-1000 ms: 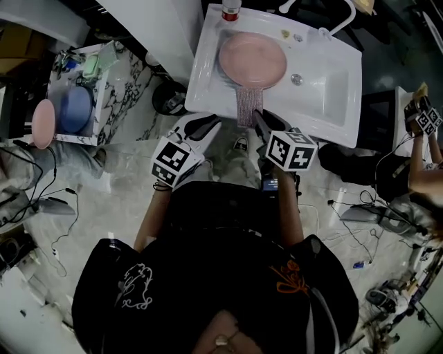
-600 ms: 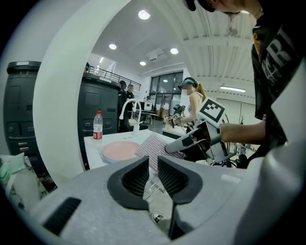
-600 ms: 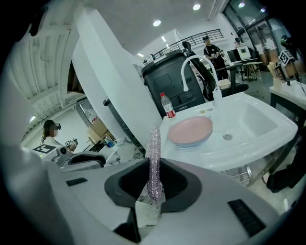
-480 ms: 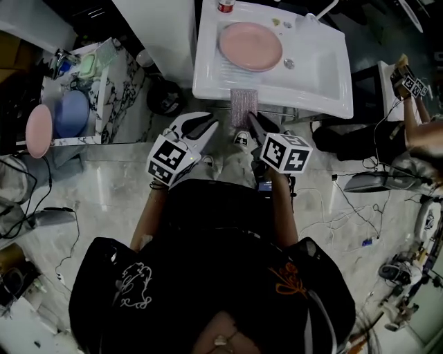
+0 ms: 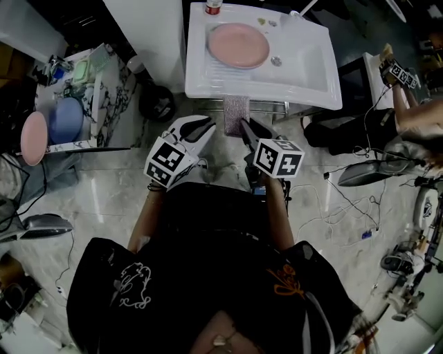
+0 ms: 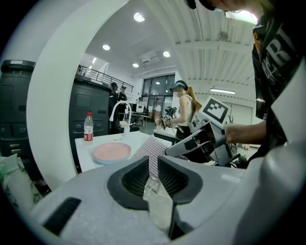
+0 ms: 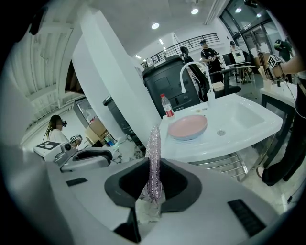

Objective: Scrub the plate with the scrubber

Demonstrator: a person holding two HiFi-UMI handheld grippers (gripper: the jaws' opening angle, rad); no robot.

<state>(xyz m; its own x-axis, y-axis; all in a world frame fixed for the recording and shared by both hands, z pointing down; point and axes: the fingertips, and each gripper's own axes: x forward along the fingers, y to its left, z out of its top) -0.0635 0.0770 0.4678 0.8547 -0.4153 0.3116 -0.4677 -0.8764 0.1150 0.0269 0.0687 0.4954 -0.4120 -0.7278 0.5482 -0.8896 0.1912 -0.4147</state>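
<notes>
A pink plate [image 5: 239, 45] lies in the left part of the white sink [image 5: 304, 83]; it also shows in the left gripper view [image 6: 111, 151] and the right gripper view [image 7: 188, 127]. My right gripper [image 5: 246, 128] [image 7: 154, 177] is shut on a glittery mesh scrubber [image 5: 236, 113] [image 7: 154, 158], held on edge in front of the sink's near rim, clear of the plate. Beside it on the left, my left gripper [image 5: 199, 127] [image 6: 153, 165] holds nothing, its jaws almost together. The scrubber [image 6: 152, 152] is visible past those jaws.
A red-capped bottle [image 5: 214, 7] and a faucet [image 7: 193, 72] stand at the back of the sink. To the left a rack holds a blue bowl [image 5: 69, 114] and a second pink plate [image 5: 32, 138]. Another person [image 5: 415, 117] stands at the right. Cables [image 5: 346, 207] lie on the floor.
Both grippers and the scrubber have drawn back from the sink; the scrubber, earlier reaching over the rim to the plate, now hangs in front of the sink. The plate stays put.
</notes>
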